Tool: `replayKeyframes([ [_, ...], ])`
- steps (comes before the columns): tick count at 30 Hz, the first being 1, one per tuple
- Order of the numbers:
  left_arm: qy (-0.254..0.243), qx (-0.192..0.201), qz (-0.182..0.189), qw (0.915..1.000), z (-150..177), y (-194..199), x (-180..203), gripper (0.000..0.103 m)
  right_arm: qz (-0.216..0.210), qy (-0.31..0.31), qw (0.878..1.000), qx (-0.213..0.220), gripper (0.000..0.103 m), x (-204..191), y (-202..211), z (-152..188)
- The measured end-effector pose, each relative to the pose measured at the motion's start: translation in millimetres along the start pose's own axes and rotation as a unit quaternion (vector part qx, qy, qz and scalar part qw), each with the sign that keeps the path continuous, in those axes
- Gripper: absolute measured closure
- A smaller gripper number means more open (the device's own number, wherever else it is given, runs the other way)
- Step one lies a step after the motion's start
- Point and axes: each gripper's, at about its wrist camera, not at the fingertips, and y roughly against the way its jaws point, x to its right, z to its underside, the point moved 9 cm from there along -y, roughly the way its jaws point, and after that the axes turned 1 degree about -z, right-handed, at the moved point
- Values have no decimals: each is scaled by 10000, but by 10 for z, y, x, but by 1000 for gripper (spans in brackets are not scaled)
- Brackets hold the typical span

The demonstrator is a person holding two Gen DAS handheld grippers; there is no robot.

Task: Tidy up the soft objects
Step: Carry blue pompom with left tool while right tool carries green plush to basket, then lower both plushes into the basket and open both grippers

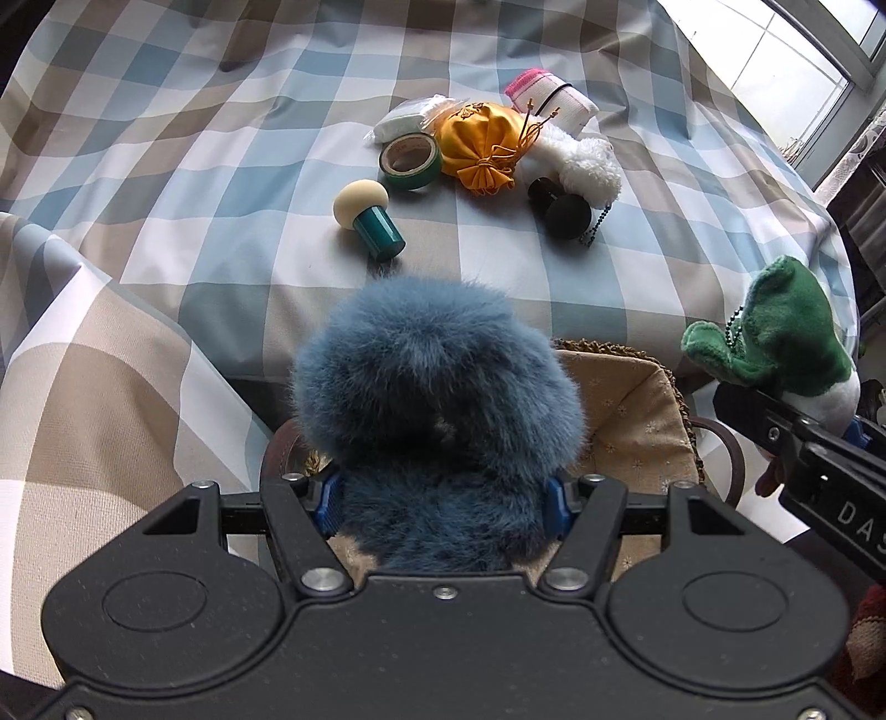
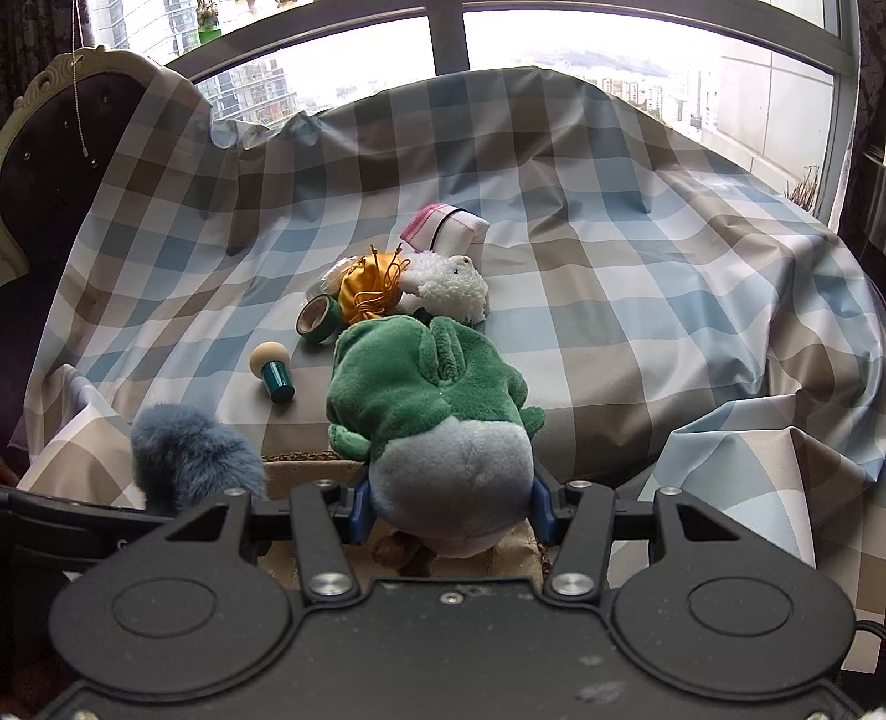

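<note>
My left gripper [image 1: 443, 507] is shut on a fluffy blue-grey pompom [image 1: 437, 387] and holds it above a fabric-lined woven basket [image 1: 637, 421]. My right gripper [image 2: 446, 507] is shut on a green and white plush toy [image 2: 432, 399], also held over the basket [image 2: 310, 471]; the plush shows at the right in the left wrist view [image 1: 786, 343]. The pompom shows at lower left in the right wrist view [image 2: 188, 454]. On the checked cloth lie a white fluffy plush [image 1: 587, 160], a gold satin pouch [image 1: 487, 149] and a rolled white and pink cloth [image 1: 548, 99].
Also on the checked cloth [image 1: 221, 166]: a green tape roll [image 1: 410, 160], a cream-headed sponge with teal handle [image 1: 368, 216], a black sponge [image 1: 559, 205], a white packet [image 1: 404, 119]. A dark chair [image 2: 50, 160] stands left; a window [image 2: 554, 39] is behind.
</note>
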Motion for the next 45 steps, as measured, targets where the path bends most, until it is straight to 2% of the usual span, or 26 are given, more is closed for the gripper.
replayKeyframes([
  [9, 111, -158, -204, 9996, 128, 11, -45, 42, -144, 221, 9996, -70, 51, -165, 223, 182],
  [22, 115, -144, -444, 9988, 146, -8, -63, 42, -24, 187, 9983, -553, 51, -109, 8, 237],
  [31, 127, -190, -663, 9975, 145, -49, -91, 42, -22, 186, 9973, -705, 51, -90, -72, 250],
  [45, 141, -272, -733, 9968, 163, -91, -94, 38, -24, 232, 9963, -833, 51, -94, -125, 274],
])
